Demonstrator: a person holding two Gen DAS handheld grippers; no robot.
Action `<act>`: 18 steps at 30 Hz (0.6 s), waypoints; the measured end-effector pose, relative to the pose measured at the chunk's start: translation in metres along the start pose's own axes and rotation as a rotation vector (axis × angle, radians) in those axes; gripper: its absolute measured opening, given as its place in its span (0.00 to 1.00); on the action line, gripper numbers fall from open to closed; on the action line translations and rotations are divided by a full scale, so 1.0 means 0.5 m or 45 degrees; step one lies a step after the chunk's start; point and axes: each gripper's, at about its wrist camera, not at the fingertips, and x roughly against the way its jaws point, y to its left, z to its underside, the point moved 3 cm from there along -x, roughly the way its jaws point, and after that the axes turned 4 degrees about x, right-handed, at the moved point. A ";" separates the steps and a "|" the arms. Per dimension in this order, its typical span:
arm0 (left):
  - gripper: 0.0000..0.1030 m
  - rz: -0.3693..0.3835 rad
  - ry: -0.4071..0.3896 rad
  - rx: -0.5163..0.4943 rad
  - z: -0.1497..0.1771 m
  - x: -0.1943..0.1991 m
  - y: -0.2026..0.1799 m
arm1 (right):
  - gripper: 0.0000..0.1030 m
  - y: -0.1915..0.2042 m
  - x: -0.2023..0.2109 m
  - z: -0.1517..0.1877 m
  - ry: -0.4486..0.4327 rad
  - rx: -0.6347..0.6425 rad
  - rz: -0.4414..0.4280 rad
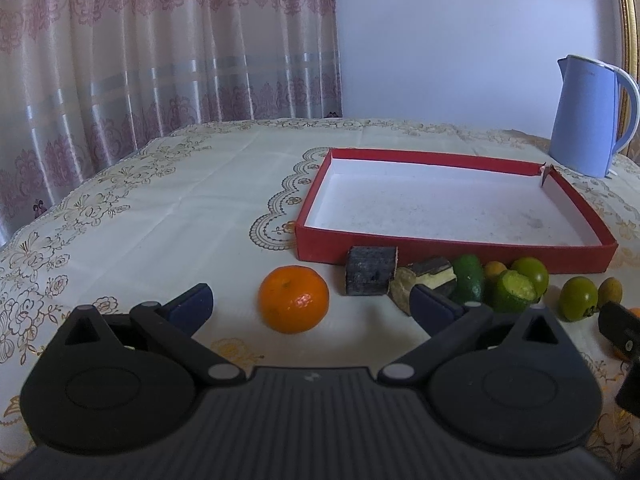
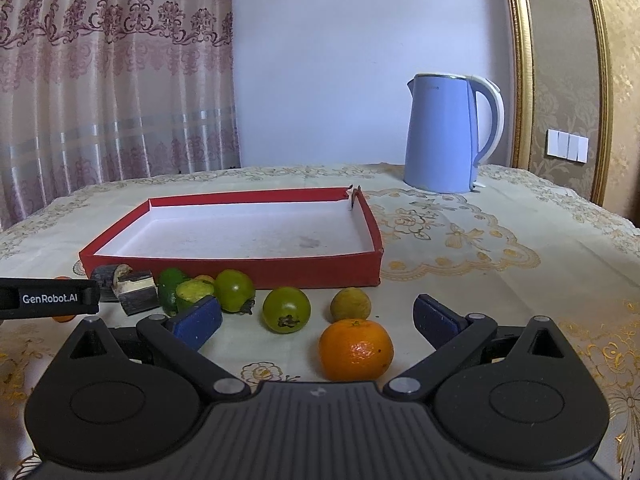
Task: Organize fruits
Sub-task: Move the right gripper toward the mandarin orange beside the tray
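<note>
Now, left gripper (image 1: 312, 304): fingers spread wide, holding nothing, low over the desk (image 1: 160, 208).
Left orange (image 1: 293, 299): on the cloth between the left fingers, touching neither.
Right gripper (image 2: 318, 318): fingers wide too, holding nothing.
Right orange (image 2: 355, 349): on the desk between the right fingers, nearer the right one, not gripped.
Box (image 2: 240, 266): red, shallow, white inside, no fruit in it; its far right corner is torn.
Row of fruit: lies along the box's near wall, on the desk, outside the box.
Dark chunks (image 1: 372, 276): two blocks at the row's left end, just beside each other.
Green fruits (image 2: 286, 309): several, whole and cut, clustered right of the chunks; one stands apart nearer the right gripper.
Yellowish fruit (image 2: 350, 304): just behind the right orange.
Kettle (image 2: 442, 134): blue, upright, behind the box's far right corner.
Curtain (image 1: 140, 48): hangs behind the desk on the left.
</note>
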 end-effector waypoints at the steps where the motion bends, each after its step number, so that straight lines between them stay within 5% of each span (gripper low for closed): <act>1: 1.00 0.002 0.000 0.001 0.000 0.000 0.000 | 1.00 0.001 0.001 0.000 -0.002 0.002 0.000; 18: 1.00 0.008 -0.002 0.002 0.001 -0.008 0.002 | 1.00 -0.002 0.004 -0.002 -0.018 -0.003 -0.001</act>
